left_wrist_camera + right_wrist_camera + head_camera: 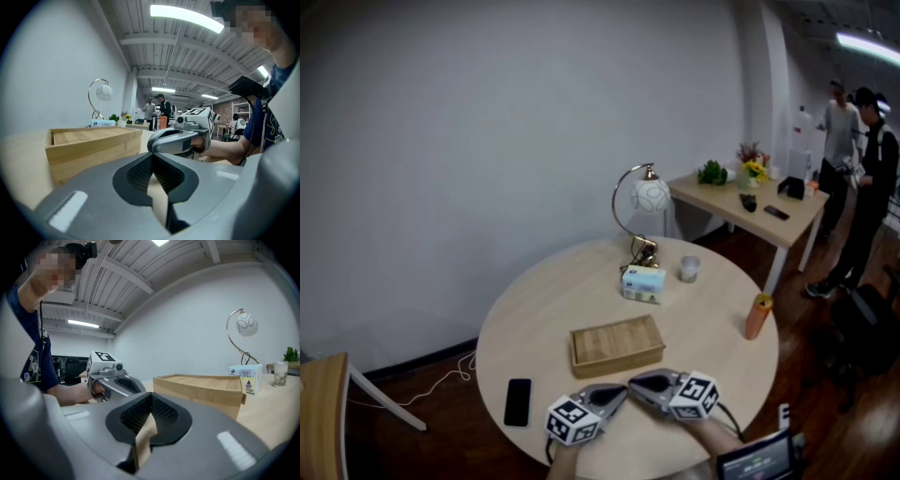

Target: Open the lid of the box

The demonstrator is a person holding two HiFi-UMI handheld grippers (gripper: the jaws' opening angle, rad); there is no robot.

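Note:
A flat wooden box (617, 343) lies with its lid down in the middle of the round table (534, 309). Both grippers rest at the table's near edge, just in front of the box, tips pointing at each other. My left gripper (622, 393) is shut with nothing in it, and so is my right gripper (635, 382). In the left gripper view the shut jaw tips (151, 158) face the right gripper (183, 136), with the box (89, 140) to their left. In the right gripper view the shut tips (151, 400) face the left gripper (112, 380), the box (201, 386) to the right.
A black phone (517, 401) lies at the table's left front. Behind the box stand a tissue pack (643, 283), a lamp (642, 202) and a glass (689, 269); an orange can (757, 316) is at the right edge. A second table (750, 211) and people stand at back right.

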